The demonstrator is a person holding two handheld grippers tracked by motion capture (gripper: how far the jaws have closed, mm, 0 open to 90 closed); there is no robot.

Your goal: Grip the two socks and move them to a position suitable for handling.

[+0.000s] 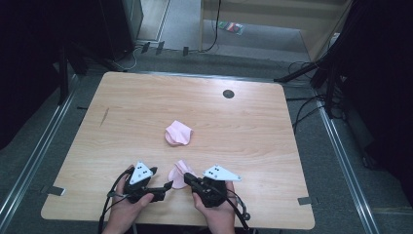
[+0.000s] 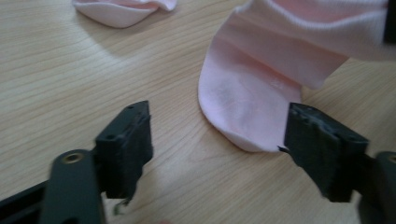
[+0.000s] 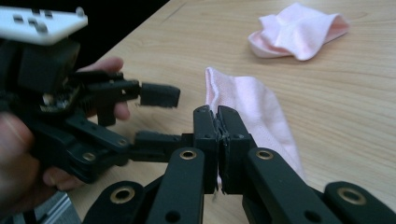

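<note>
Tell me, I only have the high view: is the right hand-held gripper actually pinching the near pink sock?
Observer: Yes. The right gripper view shows the right hand-held gripper with its jaws shut on an edge of the near pink sock.
Operator: And the left one, is it gripping too?
Observer: No. In the left gripper view the left hand-held gripper is open. The sock's rounded end sits between its spread jaws, close to one of them, not pinched.

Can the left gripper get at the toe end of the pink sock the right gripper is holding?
Probably yes. The left gripper is open beside the held sock's toe on the table, with nothing between; the right gripper pinches it elsewhere.
</note>
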